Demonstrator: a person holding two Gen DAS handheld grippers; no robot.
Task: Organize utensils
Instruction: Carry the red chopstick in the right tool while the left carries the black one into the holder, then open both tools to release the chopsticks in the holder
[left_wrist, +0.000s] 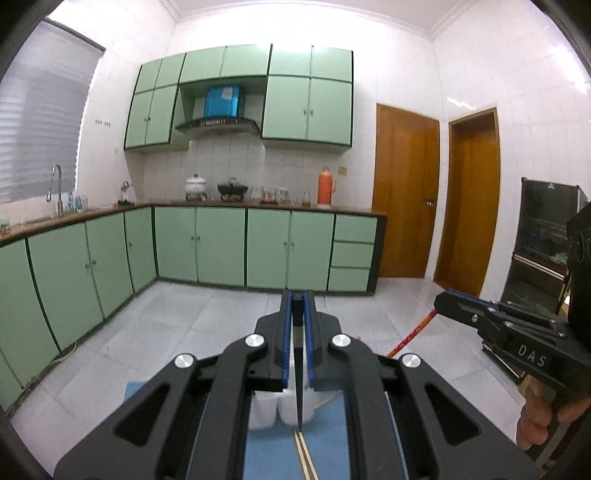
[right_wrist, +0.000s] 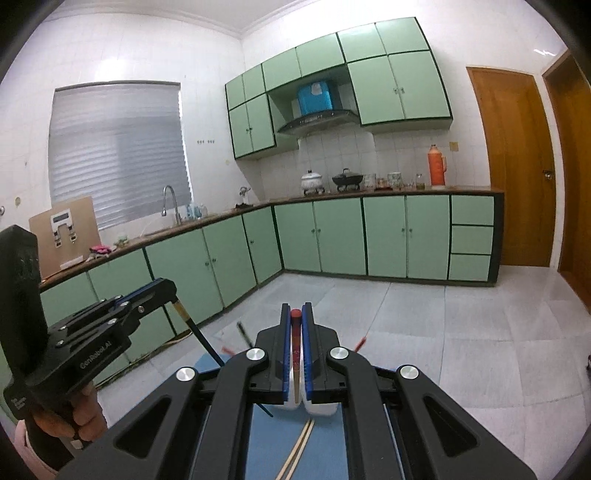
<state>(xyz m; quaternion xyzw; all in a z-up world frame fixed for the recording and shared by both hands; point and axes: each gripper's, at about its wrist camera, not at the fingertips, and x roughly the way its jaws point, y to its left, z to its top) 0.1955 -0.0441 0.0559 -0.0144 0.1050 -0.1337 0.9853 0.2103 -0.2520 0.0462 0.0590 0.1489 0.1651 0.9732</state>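
In the left wrist view my left gripper (left_wrist: 297, 295) is shut on a black chopstick (left_wrist: 298, 391) that hangs down over white holder cups (left_wrist: 264, 410) on a blue mat (left_wrist: 328, 435). At the right of that view, my right gripper (left_wrist: 448, 301) grips a red chopstick (left_wrist: 410, 336). The right wrist view shows the right gripper (right_wrist: 295, 310) shut on that red-topped chopstick (right_wrist: 295, 354) above the white cups (right_wrist: 321, 406). The left gripper (right_wrist: 166, 290) is at the left there, the black chopstick (right_wrist: 199, 336) slanting down from it. A pair of wooden chopsticks (right_wrist: 295, 454) lies on the mat.
More chopstick ends, dark (right_wrist: 243, 334) and red (right_wrist: 360, 343), stick up beyond the gripper body. Green cabinets (left_wrist: 221, 247) run along the far wall, and wooden doors (left_wrist: 406, 195) stand at the right. A hand (left_wrist: 535, 417) holds the right gripper's handle.
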